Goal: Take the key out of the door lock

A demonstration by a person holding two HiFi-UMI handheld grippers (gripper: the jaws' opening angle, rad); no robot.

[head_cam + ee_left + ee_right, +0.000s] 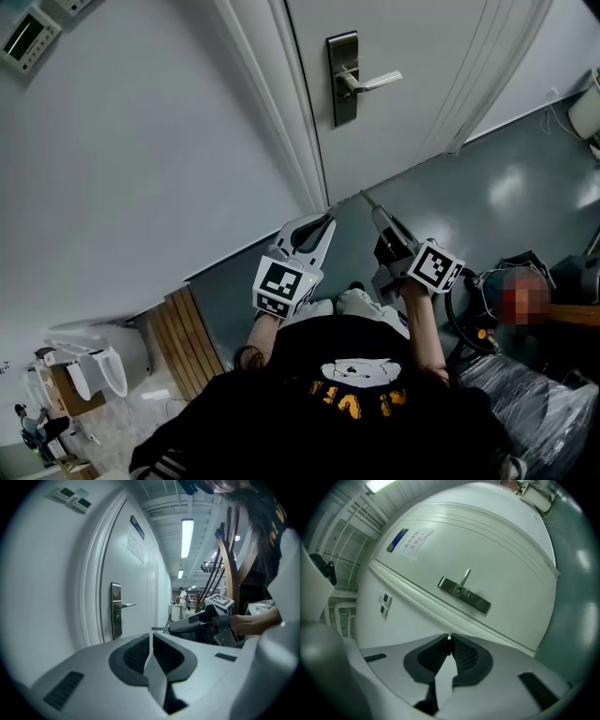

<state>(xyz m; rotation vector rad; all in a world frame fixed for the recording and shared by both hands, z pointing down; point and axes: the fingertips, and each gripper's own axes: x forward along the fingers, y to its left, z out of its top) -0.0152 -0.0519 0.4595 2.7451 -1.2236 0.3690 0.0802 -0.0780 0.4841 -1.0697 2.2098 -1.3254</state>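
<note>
Pinching the thin metal key (pixel 159 628) at its very tips, the right hand-held gripper (pixel 449 641) has its jaws almost together and points at the door, well apart from it. Just beside it, the left hand-held gripper (pixel 151 637) is closed with nothing between its pads. Beyond both stands the white door (pixel 422 56), its steel lock plate (pixel 343 80) carrying a lever handle (pixel 375 82).

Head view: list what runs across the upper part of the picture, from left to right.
Wall control panel → door frame moulding → lock plate → lever handle, sticking out to the plate's right → second moulding on the door's far side.
</note>
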